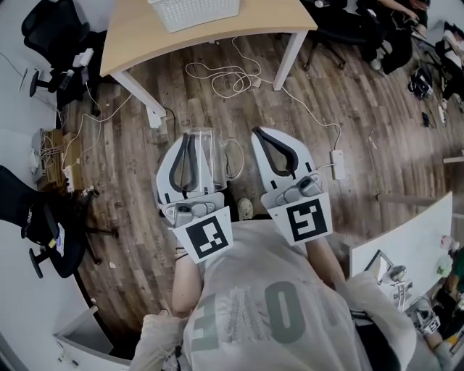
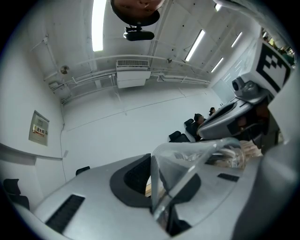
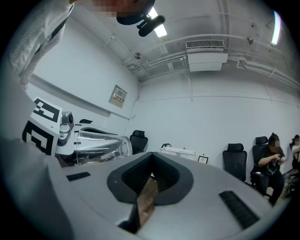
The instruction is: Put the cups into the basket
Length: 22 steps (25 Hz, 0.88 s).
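Clamping a clear cup (image 1: 205, 153) between its part-open jaws, the left tool (image 1: 199, 140) points level and forward. In the left gripper view, the cup (image 2: 192, 161) fills the gap of that tool (image 2: 159, 187) and lies on its side, one dark pad on each side of it. Just beside it, the right tool (image 1: 261, 135) has its jaws together with nothing in them; in its own view only a thin slit shows between the pads of this tool (image 3: 149, 180). The right gripper view also shows the cup (image 3: 101, 140) off to its left. Both tools are over the wooden floor (image 1: 348, 109), in front of the person's body. Beyond them loose cables (image 1: 225, 76) lie on the floor. Further ahead stands the wooden counter (image 1: 130, 36), and the white basket (image 1: 194, 11) sits on it, well apart from the cup.
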### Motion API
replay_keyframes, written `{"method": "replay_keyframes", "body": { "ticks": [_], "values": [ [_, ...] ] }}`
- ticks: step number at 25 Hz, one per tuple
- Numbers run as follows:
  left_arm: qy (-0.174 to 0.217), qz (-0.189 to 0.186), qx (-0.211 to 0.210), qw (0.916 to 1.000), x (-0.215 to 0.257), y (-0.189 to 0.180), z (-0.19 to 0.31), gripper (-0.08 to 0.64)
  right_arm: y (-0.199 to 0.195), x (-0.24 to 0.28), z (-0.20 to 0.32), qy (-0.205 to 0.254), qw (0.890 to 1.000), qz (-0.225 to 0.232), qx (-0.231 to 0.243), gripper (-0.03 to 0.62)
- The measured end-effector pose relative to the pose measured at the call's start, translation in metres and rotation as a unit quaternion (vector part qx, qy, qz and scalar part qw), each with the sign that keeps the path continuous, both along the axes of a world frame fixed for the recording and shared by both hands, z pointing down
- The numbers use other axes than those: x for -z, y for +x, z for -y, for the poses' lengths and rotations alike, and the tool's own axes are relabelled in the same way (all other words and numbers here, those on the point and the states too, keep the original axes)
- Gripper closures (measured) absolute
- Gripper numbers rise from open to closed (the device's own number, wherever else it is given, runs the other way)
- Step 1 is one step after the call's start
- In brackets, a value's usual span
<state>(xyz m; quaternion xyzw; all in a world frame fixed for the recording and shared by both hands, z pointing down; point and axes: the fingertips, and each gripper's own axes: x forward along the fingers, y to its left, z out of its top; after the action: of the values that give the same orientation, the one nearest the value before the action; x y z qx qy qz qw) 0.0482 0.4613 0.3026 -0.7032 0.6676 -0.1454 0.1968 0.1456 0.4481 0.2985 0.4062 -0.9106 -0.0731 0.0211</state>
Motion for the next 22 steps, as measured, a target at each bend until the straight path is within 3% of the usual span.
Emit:
{"method": "replay_keyframes", "body": {
  "ticks": [5,22],
  "values": [
    [0.013,0.003,-0.012,0.9998,0.0,-0.012,0.049,0.522,-0.02,-0.006,0.048,-0.004,1.0,0.003,-0.002,0.595],
    [0.036,-0.019,-0.033,0.9986,0.022,-0.117,0.267,0.522,-0.129,0.019,0.262,0.016,1.0,-0.017,-0.015,0.594]
  ]
}}
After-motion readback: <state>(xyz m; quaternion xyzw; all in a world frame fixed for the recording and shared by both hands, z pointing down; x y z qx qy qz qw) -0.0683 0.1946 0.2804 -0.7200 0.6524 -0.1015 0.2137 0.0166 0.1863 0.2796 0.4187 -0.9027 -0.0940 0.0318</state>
